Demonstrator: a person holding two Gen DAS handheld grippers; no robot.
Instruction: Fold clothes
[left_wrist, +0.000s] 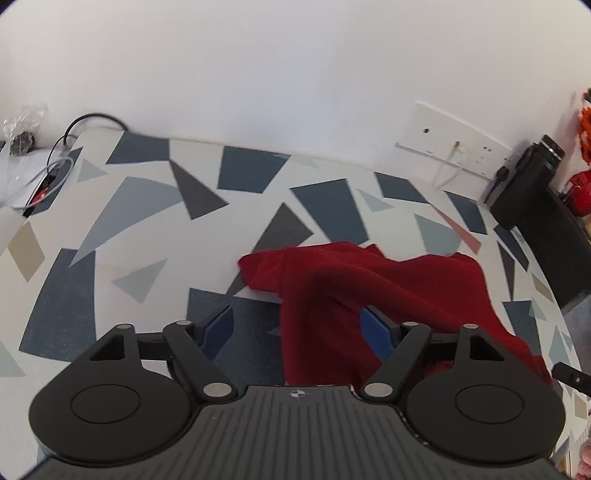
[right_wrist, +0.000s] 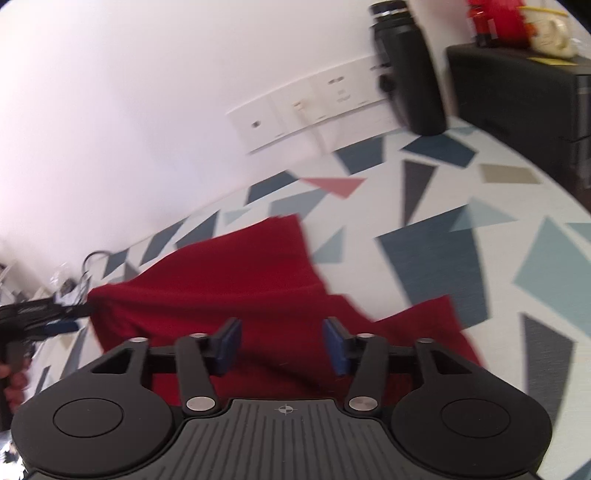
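White wall (left_wrist: 295, 74) backing a table (left_wrist: 129, 221) patterned with blue and grey triangles. Lying rumpled on the right half of the tabletop: red garment (left_wrist: 388, 280), one lobe reaching toward the middle, rest trailing to the near edge.

Left gripper (left_wrist: 299, 326) hovering low at the garment's left edge, jaws spread wide, cloth draping over the right blue pad (left_wrist: 375, 328), left pad over bare table; nothing pinched.

Right gripper (right_wrist: 282, 345) hanging over the garment (right_wrist: 229, 280), jaws apart, blue pads (right_wrist: 227, 343) clear of each other, gripping nothing.

Standing upright by the wall sockets (left_wrist: 450, 144): black bottle (left_wrist: 532, 173), lid on, contents not showing. Sitting beside it: black box (right_wrist: 524, 96) with red items (right_wrist: 495, 18) on top, too blurred to identify. Cables (left_wrist: 59, 158) and a clear plastic bag (left_wrist: 22, 129) lying at the far left corner.
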